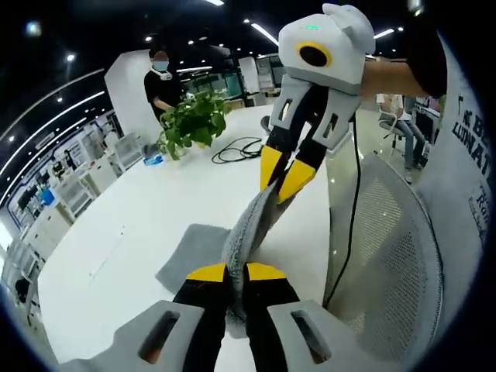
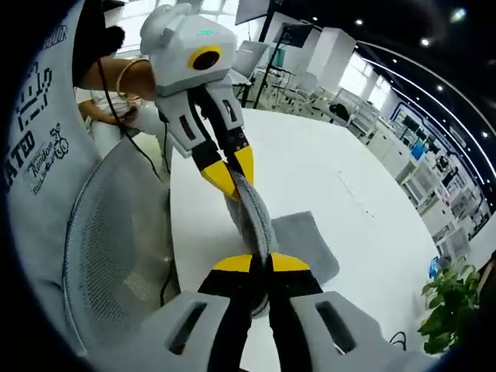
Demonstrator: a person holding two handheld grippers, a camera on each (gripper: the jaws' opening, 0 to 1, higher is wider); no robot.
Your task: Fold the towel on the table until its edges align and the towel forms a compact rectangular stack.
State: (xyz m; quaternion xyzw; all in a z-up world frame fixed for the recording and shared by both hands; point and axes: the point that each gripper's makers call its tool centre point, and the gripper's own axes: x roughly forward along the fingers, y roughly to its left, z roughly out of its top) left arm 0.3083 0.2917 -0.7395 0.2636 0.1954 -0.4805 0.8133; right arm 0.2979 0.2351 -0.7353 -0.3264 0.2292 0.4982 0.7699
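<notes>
The left tongs [image 1: 236, 271] are clenched on one end of the grey towel [image 1: 252, 225], their yellow tips pressed together with the cloth pinched between them; the right tongs [image 1: 280, 186], seen coming in from the far side in the left gripper view, are likewise closed on the other end of the same raised edge. From the right gripper view the picture mirrors this: the right tongs [image 2: 260, 263] grip the towel [image 2: 260, 221] at the bottom and the left tongs [image 2: 232, 177] bite it further along. Held this way, the edge is stretched into a taut ridge between the two grips, lifted off the white bench [image 1: 139, 225], while the rest of the towel trails down and lies flat on the bench beside the ridge. Gripping both ends of one edge seems meant to keep that edge straight so it can be carried over and laid on the opposite edge. A mesh chair back [image 1: 395, 256] stands close by the bench, and a potted plant [image 1: 192, 120] and a coiled black cable [image 1: 239, 149] sit well apart, further down the bench.
</notes>
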